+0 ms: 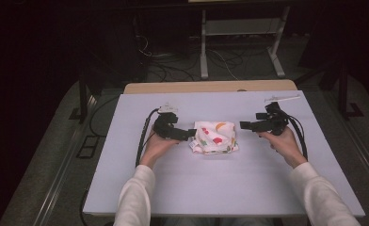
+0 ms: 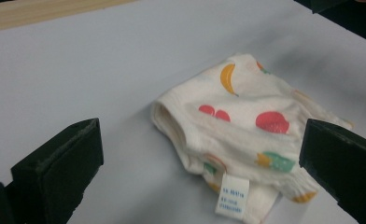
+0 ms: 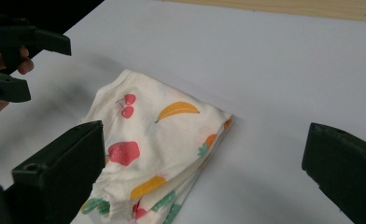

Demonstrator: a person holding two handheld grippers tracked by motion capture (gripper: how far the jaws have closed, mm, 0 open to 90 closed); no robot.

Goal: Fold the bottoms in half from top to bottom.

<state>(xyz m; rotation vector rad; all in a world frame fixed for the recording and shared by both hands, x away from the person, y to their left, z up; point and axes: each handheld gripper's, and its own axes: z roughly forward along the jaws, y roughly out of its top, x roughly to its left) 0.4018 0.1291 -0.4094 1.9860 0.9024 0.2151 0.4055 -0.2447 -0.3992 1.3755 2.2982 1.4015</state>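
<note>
On table [image 1: 126, 188], folded fruit-print cloth [image 1: 214, 137], seemingly layered

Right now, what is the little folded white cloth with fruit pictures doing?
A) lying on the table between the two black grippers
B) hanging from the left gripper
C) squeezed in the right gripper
A: the folded white fruit-print cloth lies flat on the pale table, with the left gripper and right gripper open on either side.
</note>
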